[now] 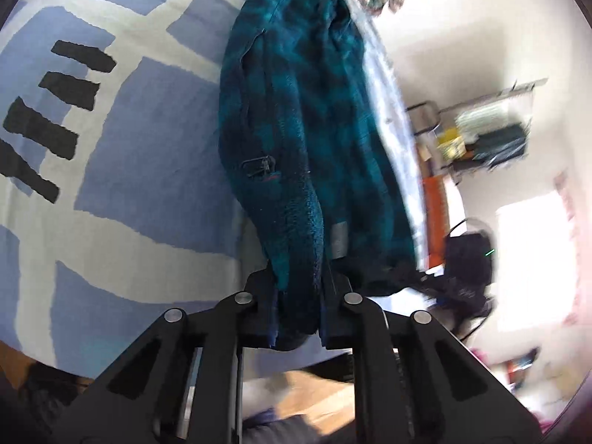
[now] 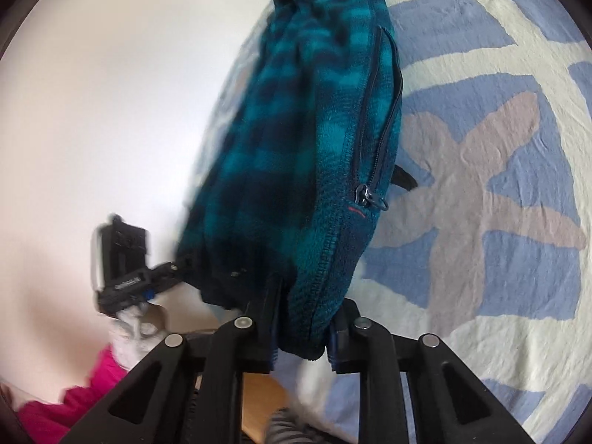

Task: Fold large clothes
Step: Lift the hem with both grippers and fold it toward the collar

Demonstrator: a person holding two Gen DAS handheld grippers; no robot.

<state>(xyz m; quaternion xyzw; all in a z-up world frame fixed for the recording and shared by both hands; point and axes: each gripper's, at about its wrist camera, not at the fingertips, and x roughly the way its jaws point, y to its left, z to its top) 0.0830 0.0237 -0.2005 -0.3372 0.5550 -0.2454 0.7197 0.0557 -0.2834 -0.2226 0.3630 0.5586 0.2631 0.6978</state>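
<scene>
Fleece jacket (image 1: 296, 118) is pinched at one edge by both the left gripper (image 1: 298, 310) and the right gripper (image 2: 305, 325), fingers closed on it, above the bed (image 1: 129, 148); folding seemingly just begun.

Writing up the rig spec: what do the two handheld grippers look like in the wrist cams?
Both match. The left gripper and right gripper are matte black, with angular linkage arms pierced by elongated cut-outs and pinned by round silver pivot caps. The jaws carry blue edging along their inner faces. No cables, labels or sleeves are visible on either.
</scene>
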